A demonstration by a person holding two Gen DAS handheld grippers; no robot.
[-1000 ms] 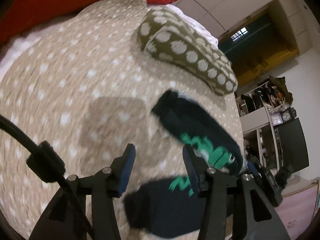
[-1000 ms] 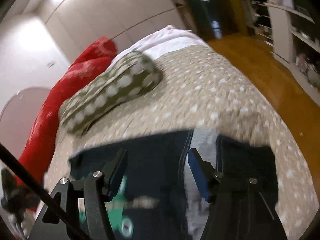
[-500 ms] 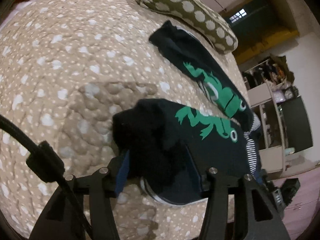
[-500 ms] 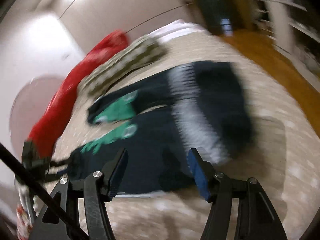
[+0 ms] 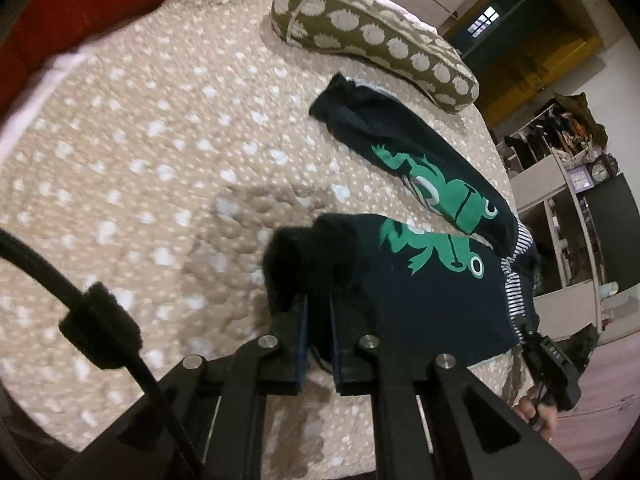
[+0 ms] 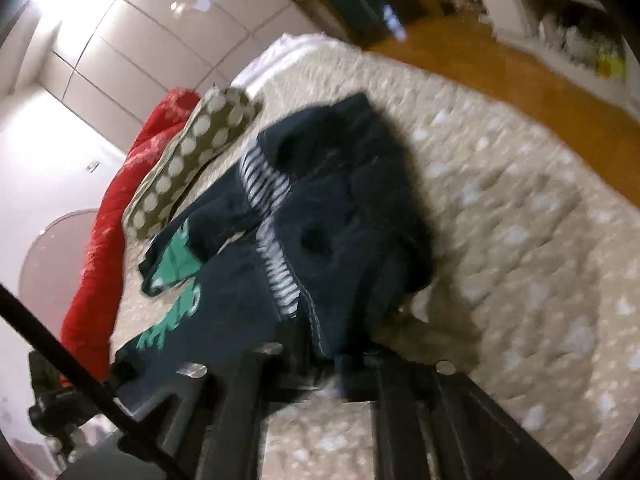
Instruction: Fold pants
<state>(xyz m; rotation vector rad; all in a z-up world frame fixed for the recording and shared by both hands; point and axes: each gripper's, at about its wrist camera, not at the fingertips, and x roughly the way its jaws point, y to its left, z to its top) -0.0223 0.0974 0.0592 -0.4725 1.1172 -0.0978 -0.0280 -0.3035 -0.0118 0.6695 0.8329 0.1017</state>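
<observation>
A: Black plastic fingers of the left gripper [image 5: 318, 320] sit nearly together, with only a narrow gap, and the dark cuff of the near leg of the navy cotton pants with green frog prints [image 5: 432, 280] is bunched between them.

B: And the right gripper [image 6: 320, 354]?

A: Its view is blurred, but the fingers look pinched on the edge of the same pants near the striped white-and-navy waistband [image 6: 272, 248], so I judge both tools have cloth. That makes 2 holds on 1 side of the garment.

B: Where do the pants lie?

A: Spread on the beige quilted bedspread with pale dots [image 5: 160, 160]. The near leg is lifted at the cuff; the far leg [image 5: 400, 148] lies flat, angled away toward the olive cushion with cream spots [image 5: 372, 36], apart from it.

B: So the step is bringing the near leg over the far one?

A: That is my reading. To do it well, keep both grips firm and carry cuff and waist together at 1 height, so the side seam stays taut and the fabric does not sag. Lay the cuff onto the far cuff, edges matched, frog over frog.

B: Risks?

A: The bunched cuff may slip out, or the far leg may drag, since it splays outward.
</observation>
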